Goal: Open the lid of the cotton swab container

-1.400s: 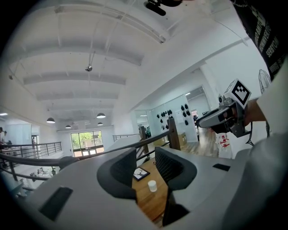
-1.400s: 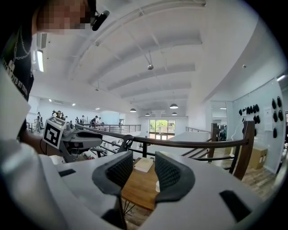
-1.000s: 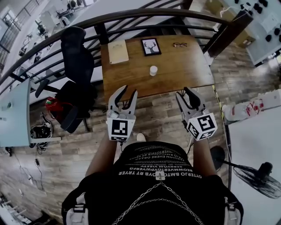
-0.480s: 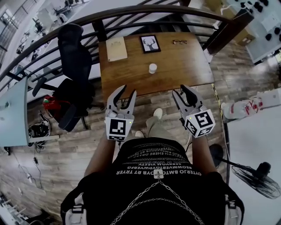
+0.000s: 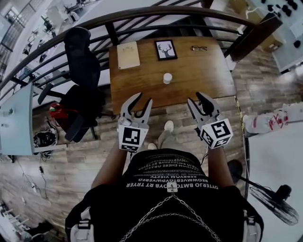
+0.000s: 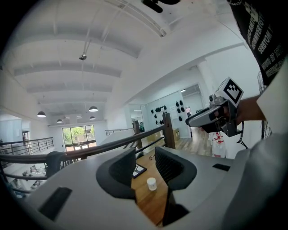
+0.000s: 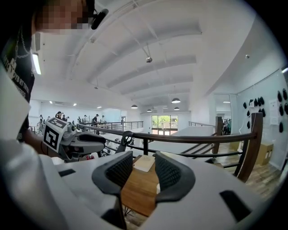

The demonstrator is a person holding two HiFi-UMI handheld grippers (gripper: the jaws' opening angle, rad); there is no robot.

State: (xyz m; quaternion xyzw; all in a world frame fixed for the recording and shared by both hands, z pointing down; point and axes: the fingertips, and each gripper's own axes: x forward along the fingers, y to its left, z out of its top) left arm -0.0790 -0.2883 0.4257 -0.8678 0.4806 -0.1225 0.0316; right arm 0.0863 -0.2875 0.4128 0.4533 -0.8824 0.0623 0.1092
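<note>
We stand at the near edge of a wooden worktop, with a claw in each hand held out over the plank floor just short of that edge. The left claw has its jaws apart and nothing between them. In the left gripper view the gap frames only the wood of the worktop and the small white cotton swab container far beyond the tips. The right claw also has its jaws apart and grips nothing; its own view shows bare wood through the gap.

The container stands upright near the middle of the worktop, well apart from both claws and ahead of the space between them. It touches nothing else, and it is too small for us to tell more about it.

Along the far side of the worktop lie a tan notebook on the left, a black frame with a deer picture beside it, and a pair of glasses further right. A dark curved railing runs behind the worktop. A black office chair sits off its left end. A floor fan lies at our lower right.
</note>
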